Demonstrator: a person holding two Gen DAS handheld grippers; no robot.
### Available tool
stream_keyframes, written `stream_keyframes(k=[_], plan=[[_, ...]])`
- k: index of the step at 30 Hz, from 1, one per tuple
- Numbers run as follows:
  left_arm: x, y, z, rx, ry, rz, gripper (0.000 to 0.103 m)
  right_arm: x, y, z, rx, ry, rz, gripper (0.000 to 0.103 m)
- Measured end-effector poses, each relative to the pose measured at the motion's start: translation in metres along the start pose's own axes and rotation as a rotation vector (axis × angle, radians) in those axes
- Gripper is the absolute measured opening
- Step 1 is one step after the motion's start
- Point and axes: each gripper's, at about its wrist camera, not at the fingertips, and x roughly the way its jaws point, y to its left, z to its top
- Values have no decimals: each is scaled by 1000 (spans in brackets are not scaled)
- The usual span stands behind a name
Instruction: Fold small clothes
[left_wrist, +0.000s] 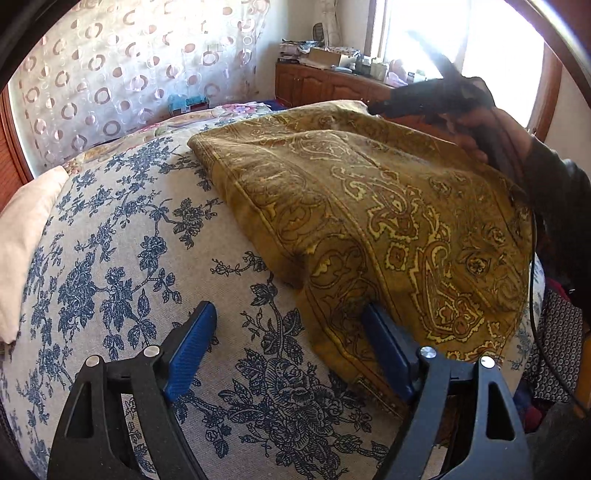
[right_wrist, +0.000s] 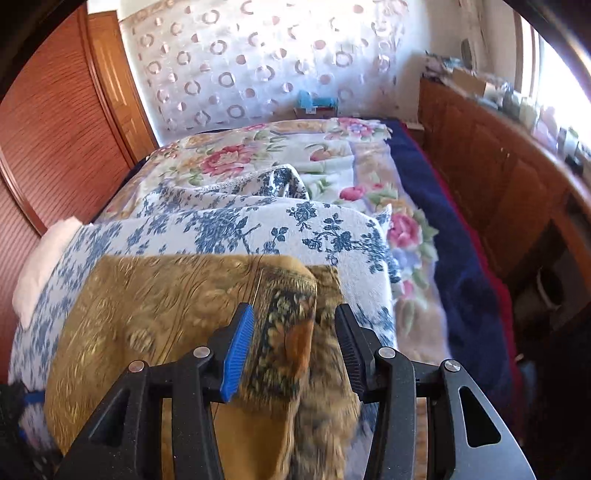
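Mustard-yellow paisley-print cloth garment (left_wrist: 388, 221) is lying on the blue-and-white floral sheet (left_wrist: 129, 258) covering the bed, bunched toward the bed's right edge as the left wrist view shows it. Garment is partly folded, a thick doubled edge running along its left side.

Left tongs (left_wrist: 291, 354) are standing wide, blue-padded fingers (left_wrist: 192, 350) well apart. The left finger is hovering over bare sheet; the right finger is touching the garment's near hem and partly tucked under it. Nothing is being pinched between them.

Right tongs (right_wrist: 295, 350) are standing part open, with a fold of the garment (right_wrist: 166, 314) rising up between the fingers. The blue pad (right_wrist: 238, 354) is touching the fold on its left; the black finger on the right is standing just apart from the cloth. The cloth is blurred here. In the left wrist view the right tongs (left_wrist: 436, 96) are showing blurred at the garment's far edge, held in a hand (left_wrist: 491, 133).

A white pillow (left_wrist: 26, 236) is sitting at the bed's left edge. A pink-flowered blanket (right_wrist: 295, 155) is lying beyond the sheet, over a dark blue cover (right_wrist: 443, 221) at the bed's right edge. A brown wooden cabinet (right_wrist: 498, 166) is standing beside the bed, its top cluttered with boxes and small jars, contents too small to tell. A white curtain with ring pattern (right_wrist: 240, 66) is hanging behind.
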Motion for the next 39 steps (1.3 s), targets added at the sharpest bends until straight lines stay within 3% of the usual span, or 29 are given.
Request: stream_keyframes(k=[2, 4, 7, 8, 10, 12, 15, 19, 22, 24, 27, 31, 39], plan=[[0, 0, 0, 0, 0, 0, 83, 6, -3, 8, 21, 0, 21, 47], [0, -1, 0, 1, 0, 1, 83, 11, -2, 9, 16, 14, 37, 40], [0, -2, 0, 7, 2, 8, 83, 16, -1, 8, -21, 45, 30, 6], [0, -2, 0, 8, 2, 9, 83, 15, 0, 9, -39, 39, 20, 3], [-1, -2, -1, 8, 2, 9, 83, 3, 2, 12, -69, -18, -23, 3], [0, -2, -1, 9, 3, 10, 83, -12, -3, 19, -38, -95, -118, 3], [0, -1, -1, 13, 3, 15, 83, -15, -8, 25, -18, -88, -183, 3], [0, -1, -1, 13, 4, 15, 83, -23, -8, 24, -57, -88, -192, 3], [0, -2, -1, 14, 3, 15, 83, -40, -2, 13, -75, -100, -145, 13], [0, -2, -1, 14, 4, 15, 83, -55, 4, -3, -99, -116, -122, 37], [0, -1, -1, 14, 3, 15, 83, -74, 13, -36, -141, -125, -101, 59], [0, -1, -1, 14, 3, 15, 83, -99, 15, -84, -146, -121, -31, 61], [1, -1, -1, 14, 3, 15, 83, -121, 17, -151, -181, -105, -74, 67]])
